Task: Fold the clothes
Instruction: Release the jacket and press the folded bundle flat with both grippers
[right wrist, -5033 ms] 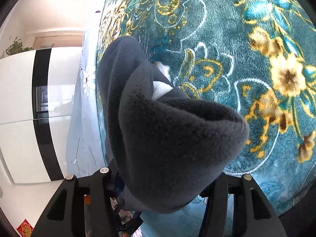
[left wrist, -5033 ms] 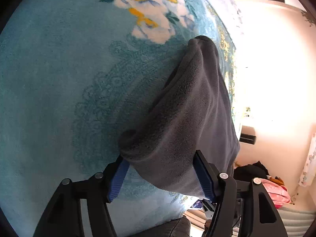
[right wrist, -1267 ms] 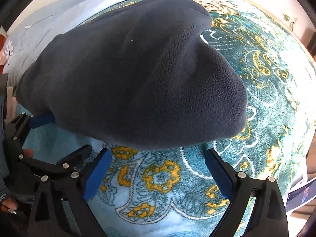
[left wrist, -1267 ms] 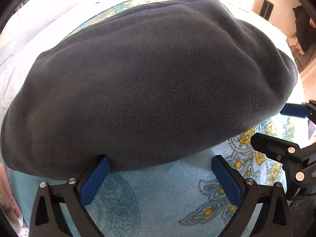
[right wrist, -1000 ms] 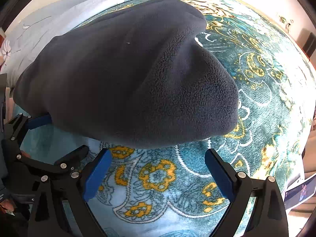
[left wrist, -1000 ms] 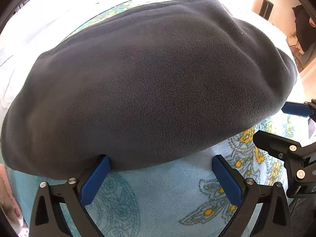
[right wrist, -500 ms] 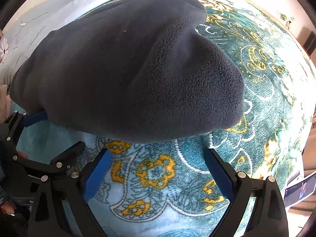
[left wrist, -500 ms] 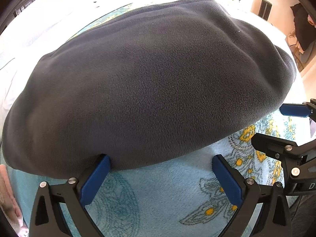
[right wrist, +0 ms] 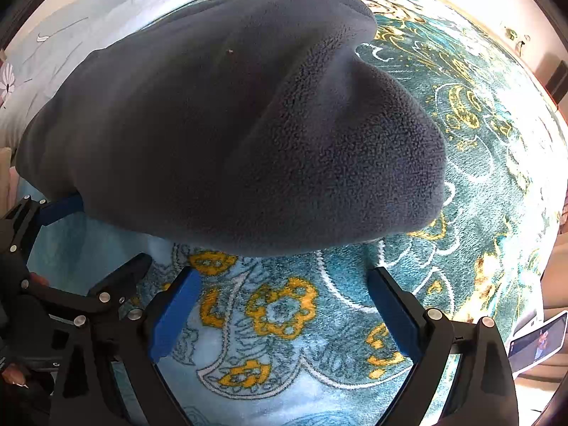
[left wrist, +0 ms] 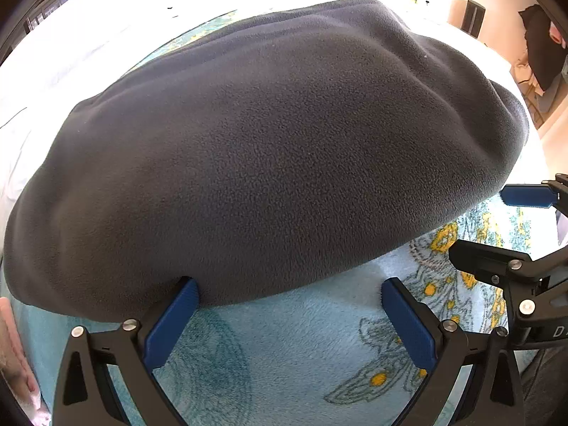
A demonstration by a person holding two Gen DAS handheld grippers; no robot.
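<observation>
While the grey fleece garment (left wrist: 284, 149) lies as a thick doubled bundle on the teal flowered blanket (right wrist: 280, 309), both tools sit at the bundle's near edge with nothing gripped. The left gripper (left wrist: 289, 305) has its fingers spread wide; one blue pad (left wrist: 170, 323) touches the fleece's near hem, the other pad is apart from it, over bare blanket. The right gripper (right wrist: 280, 298) is likewise spread, its pads just short of the fleece's near edge and not touching it. It sits just beside the left gripper, toward the bundle's rounded, puffed end.

My judgement is that the step in hand is releasing after a fold and setting up the next one. To do it well, draw both tools straight back from the fleece so no pad drags the hem and undoes the layers. Then pick grip points on the same edge, well apart, and pinch through all layers. The puffed end by the right gripper likely needs flattening first, since fleece this thick springs open.
</observation>
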